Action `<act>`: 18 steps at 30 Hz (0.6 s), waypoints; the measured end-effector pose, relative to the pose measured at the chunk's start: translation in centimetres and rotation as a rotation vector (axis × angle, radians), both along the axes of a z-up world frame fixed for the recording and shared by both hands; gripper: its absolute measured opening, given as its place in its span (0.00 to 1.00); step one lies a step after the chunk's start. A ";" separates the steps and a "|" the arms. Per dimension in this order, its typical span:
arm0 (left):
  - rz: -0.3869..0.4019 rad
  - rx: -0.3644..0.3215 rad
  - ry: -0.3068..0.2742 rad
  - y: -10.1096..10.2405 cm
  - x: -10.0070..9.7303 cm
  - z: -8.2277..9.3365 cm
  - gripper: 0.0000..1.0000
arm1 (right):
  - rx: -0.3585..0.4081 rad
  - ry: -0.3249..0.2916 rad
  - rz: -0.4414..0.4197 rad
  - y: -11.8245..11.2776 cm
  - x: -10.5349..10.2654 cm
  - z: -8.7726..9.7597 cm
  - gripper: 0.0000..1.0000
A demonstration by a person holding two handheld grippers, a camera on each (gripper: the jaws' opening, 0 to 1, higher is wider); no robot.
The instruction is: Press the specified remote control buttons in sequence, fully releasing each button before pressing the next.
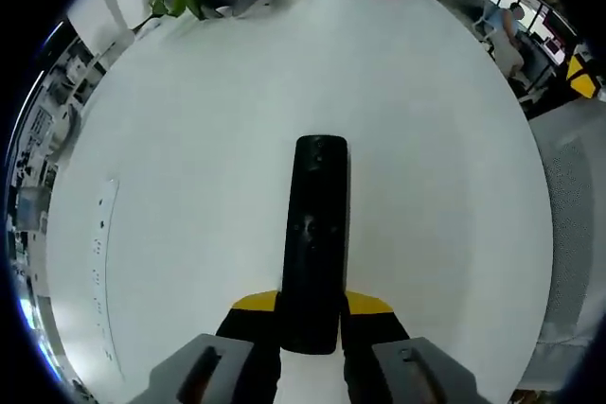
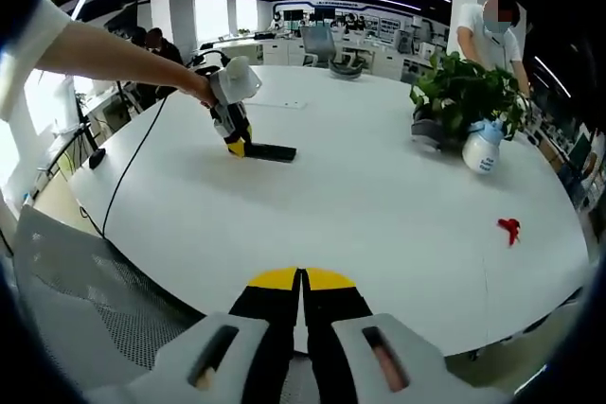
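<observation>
A long black remote control [image 1: 317, 224] lies flat on the white table [image 1: 189, 139], pointing away from me. My left gripper [image 1: 311, 303] is shut on its near end, a yellow-tipped jaw on each side. In the right gripper view, a person's arm holds that left gripper [image 2: 237, 146] at the far left of the table, with the remote control [image 2: 273, 151] sticking out to its right. My right gripper [image 2: 301, 281] hangs over the table's near edge, well away from the remote, its yellow-tipped jaws shut together on nothing.
A potted plant [image 2: 464, 92] and a white spray bottle [image 2: 483, 153] stand at the table's far side. Near them lies a small red object [image 2: 509, 229]. A grey mesh chair [image 2: 95, 281] stands by the table's edge. A person [image 2: 488, 30] stands behind the plant.
</observation>
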State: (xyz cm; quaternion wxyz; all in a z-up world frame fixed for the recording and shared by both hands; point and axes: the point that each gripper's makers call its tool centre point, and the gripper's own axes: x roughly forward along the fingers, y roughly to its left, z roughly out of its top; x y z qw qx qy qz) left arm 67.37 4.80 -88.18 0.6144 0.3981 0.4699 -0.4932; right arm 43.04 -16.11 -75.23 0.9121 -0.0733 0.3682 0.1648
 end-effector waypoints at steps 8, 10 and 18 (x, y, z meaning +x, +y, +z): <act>-0.014 0.049 0.002 -0.2 -0.8 0.0 0.23 | 0.000 0.002 0.015 0.3 0.0 0.0 0.00; -0.011 0.051 0.004 -0.1 -1.1 0.0 0.23 | 0.003 0.000 0.017 0.3 0.0 0.1 0.00; -0.027 0.083 0.008 -0.2 -2.5 0.0 0.23 | 0.010 -0.012 0.013 0.2 0.0 0.3 0.00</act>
